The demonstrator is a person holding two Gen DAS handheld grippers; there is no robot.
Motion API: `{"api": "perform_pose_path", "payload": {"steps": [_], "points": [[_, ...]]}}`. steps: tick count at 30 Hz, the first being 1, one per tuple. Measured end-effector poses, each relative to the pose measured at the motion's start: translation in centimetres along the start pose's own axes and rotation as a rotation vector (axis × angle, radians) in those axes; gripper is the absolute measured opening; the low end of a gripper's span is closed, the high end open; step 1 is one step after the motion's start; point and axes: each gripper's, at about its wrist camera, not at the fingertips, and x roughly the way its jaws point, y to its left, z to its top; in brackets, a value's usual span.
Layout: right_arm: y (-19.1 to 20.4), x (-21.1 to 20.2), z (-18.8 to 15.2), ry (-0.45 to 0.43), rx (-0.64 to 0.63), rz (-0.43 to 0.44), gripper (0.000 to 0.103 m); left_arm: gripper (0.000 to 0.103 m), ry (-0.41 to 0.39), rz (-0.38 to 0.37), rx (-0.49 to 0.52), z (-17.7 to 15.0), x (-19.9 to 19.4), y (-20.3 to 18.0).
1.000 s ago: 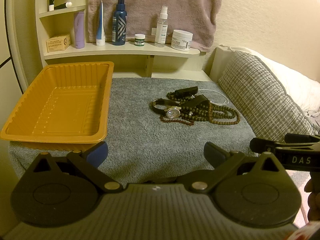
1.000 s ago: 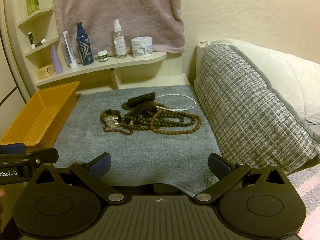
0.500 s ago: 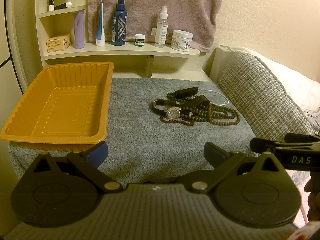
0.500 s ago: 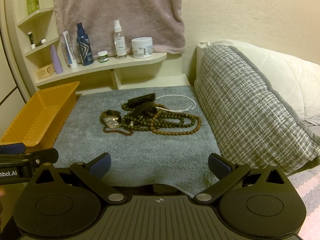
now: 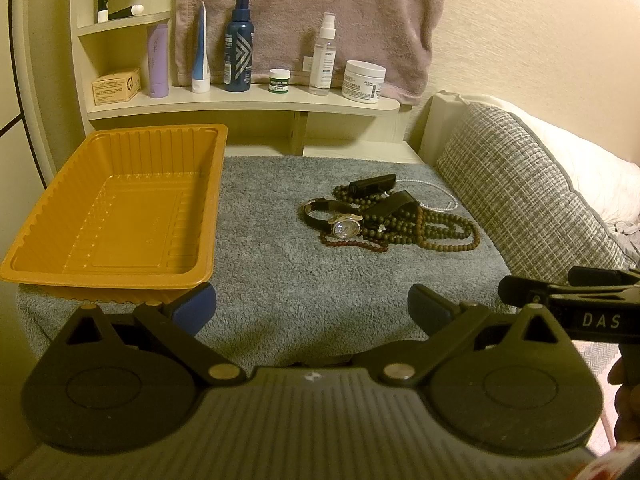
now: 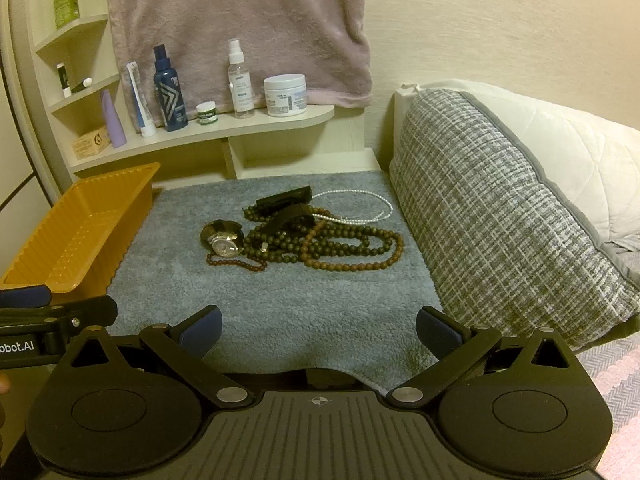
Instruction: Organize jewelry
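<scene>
A pile of jewelry lies on the grey mat: a wristwatch, dark green bead strands, a brown bead necklace, a small reddish bead bracelet, a thin white pearl chain and two black bands. An empty orange tray stands at the mat's left. My left gripper is open and empty at the mat's near edge. My right gripper is open and empty, near the front edge, well short of the pile.
A shelf behind the mat holds bottles, a tube, jars and a small box under a hanging pink towel. A grey woven pillow borders the mat's right side. Each gripper shows at the edge of the other's view.
</scene>
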Motion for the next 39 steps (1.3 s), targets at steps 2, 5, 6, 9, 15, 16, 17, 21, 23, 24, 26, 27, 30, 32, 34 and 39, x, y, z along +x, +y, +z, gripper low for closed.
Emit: {"api": "perform_pose_path", "payload": {"steps": [2,5,6,9,15,16,17,21,23,24,26,27,30,32,34,39], "points": [[0.0,0.0,0.0,0.000,0.000,0.000,0.102,0.102,0.000,0.000,0.000,0.0,0.0,0.0],[0.0,0.0,0.0,-0.001,0.000,0.000,0.102,0.102,0.000,0.000,-0.001,0.0,0.0,0.0],[0.0,-0.1,0.0,-0.001,0.000,0.000,0.102,0.102,0.000,0.000,-0.001,0.0,0.0,0.0],[0.0,-0.2,0.0,-0.017,0.011,0.002,0.102,0.102,-0.008,0.001,-0.008,0.2,-0.2,0.1],[0.1,-0.6,0.5,-0.046,0.030,0.023,0.102,0.101,-0.121,0.028,-0.089,1.7,-2.2,2.5],[0.2,-0.5,0.7,-0.048,0.027,0.024,0.102,0.101,-0.135,0.030,-0.100,2.0,-2.5,3.2],[0.3,-0.4,0.8,-0.050,0.023,0.027,0.102,0.101,-0.149,0.033,-0.111,2.2,-2.8,3.9],[0.8,0.3,1.2,-0.052,0.005,0.032,0.102,0.098,-0.177,0.075,-0.172,2.7,-3.6,7.7],[1.2,0.8,1.5,-0.049,-0.005,0.035,0.102,0.096,-0.184,0.106,-0.209,2.7,-3.8,9.8],[1.4,1.1,1.6,-0.048,-0.009,0.036,0.102,0.096,-0.188,0.123,-0.223,2.5,-3.9,11.0],[1.8,1.6,1.9,-0.043,-0.019,0.039,0.102,0.094,-0.193,0.163,-0.246,2.3,-4.1,13.2],[2.0,1.9,2.0,-0.039,-0.023,0.041,0.102,0.094,-0.195,0.184,-0.254,2.2,-4.1,14.3],[2.6,3.0,2.2,-0.025,-0.039,0.049,0.102,0.087,-0.188,0.211,-0.281,1.8,-3.8,17.8],[3.1,3.8,2.3,-0.009,-0.048,0.052,0.102,0.082,-0.179,0.228,-0.298,1.4,-3.6,19.7],[3.6,4.6,2.3,0.006,-0.057,0.051,0.102,0.080,-0.173,0.235,-0.304,1.1,-3.1,21.6],[4.6,6.4,2.3,0.043,-0.087,0.048,0.102,0.062,-0.101,0.198,-0.309,0.7,-1.1,25.1]]}}
